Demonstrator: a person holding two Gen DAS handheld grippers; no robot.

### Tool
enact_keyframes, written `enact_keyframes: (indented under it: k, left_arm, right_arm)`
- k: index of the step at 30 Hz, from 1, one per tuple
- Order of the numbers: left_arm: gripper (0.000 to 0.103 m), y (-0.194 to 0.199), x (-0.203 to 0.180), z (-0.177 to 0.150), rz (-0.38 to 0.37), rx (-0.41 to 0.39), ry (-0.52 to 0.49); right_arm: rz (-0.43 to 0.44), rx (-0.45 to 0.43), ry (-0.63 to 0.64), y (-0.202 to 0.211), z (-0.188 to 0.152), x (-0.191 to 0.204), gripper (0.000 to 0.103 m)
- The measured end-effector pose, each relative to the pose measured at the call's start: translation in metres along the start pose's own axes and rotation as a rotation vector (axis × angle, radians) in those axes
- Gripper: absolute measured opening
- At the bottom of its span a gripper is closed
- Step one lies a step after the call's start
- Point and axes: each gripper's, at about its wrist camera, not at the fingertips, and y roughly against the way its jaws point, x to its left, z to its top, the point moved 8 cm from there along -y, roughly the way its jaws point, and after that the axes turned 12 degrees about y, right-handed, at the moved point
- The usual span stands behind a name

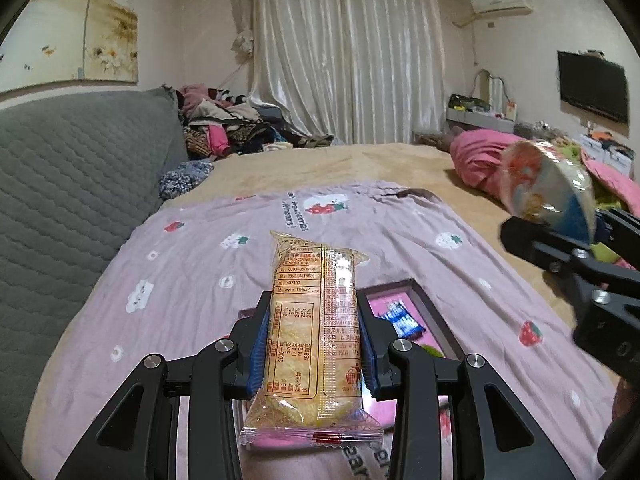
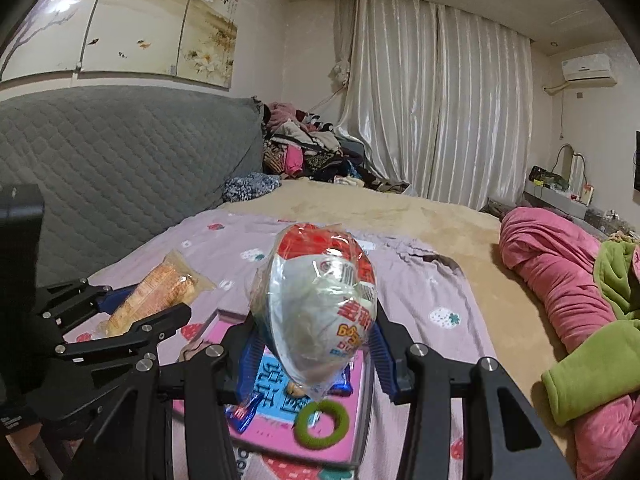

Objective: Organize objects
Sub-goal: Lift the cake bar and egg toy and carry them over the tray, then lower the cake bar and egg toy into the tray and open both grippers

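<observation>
The yellow snack packet [image 1: 314,332], a long clear-wrapped bar with a printed label, stands nearly upright between the blue pads [image 1: 259,344] of the left gripper [image 1: 314,350], clamped at its middle and held up above the bed. Below and behind it sits the box [image 1: 424,300], a shallow dark-rimmed tray with a pink floor, resting on the lilac strawberry-print sheet [image 1: 192,264]. A blue wrapped sweet [image 1: 402,318] lies inside that box. Over on the right, the right gripper [image 2: 316,344] has its jaws pressed on the egg-shaped packet [image 2: 320,300], a rounded white and red package in crinkly film, raised above the same box. From the right wrist view the box's pink floor shows blue printed characters, and a green ring [image 2: 322,424] lies on it close to the near rim, with the blue sweet just beside it under the egg-shaped packet. The left gripper appears at the left of that view, holding the snack packet out over the sheet, apart from the right gripper's load. Beyond the sheet stretches a tan blanket [image 1: 360,164]; a rolled pink quilt [image 2: 560,272] and a green garment [image 2: 592,368] lie along the bed's right side. A grey quilted headboard [image 2: 120,160] runs along the left, with piled clothes [image 2: 312,152] at its far end before the pale curtains [image 2: 440,100].
</observation>
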Motion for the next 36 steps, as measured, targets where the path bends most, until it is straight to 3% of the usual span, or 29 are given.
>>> enact_keyframes:
  k: [12,27,36]
  left_arm:
    - [0.039,-0.059,0.023,-0.005,0.002,0.003,0.056]
    - [0.039,-0.149,-0.007,-0.094,-0.039,0.138,0.007]
    - [0.039,-0.174,-0.011,-0.122,-0.055,0.170,0.002]
  right_arm:
    - [0.016,0.019,0.003,-0.050,-0.010,-0.002,0.048]
    - [0.080,0.249,0.009,-0.136,-0.123,0.024,0.048]
    - [0.080,0.288,0.005,-0.153,-0.154,0.021,0.048]
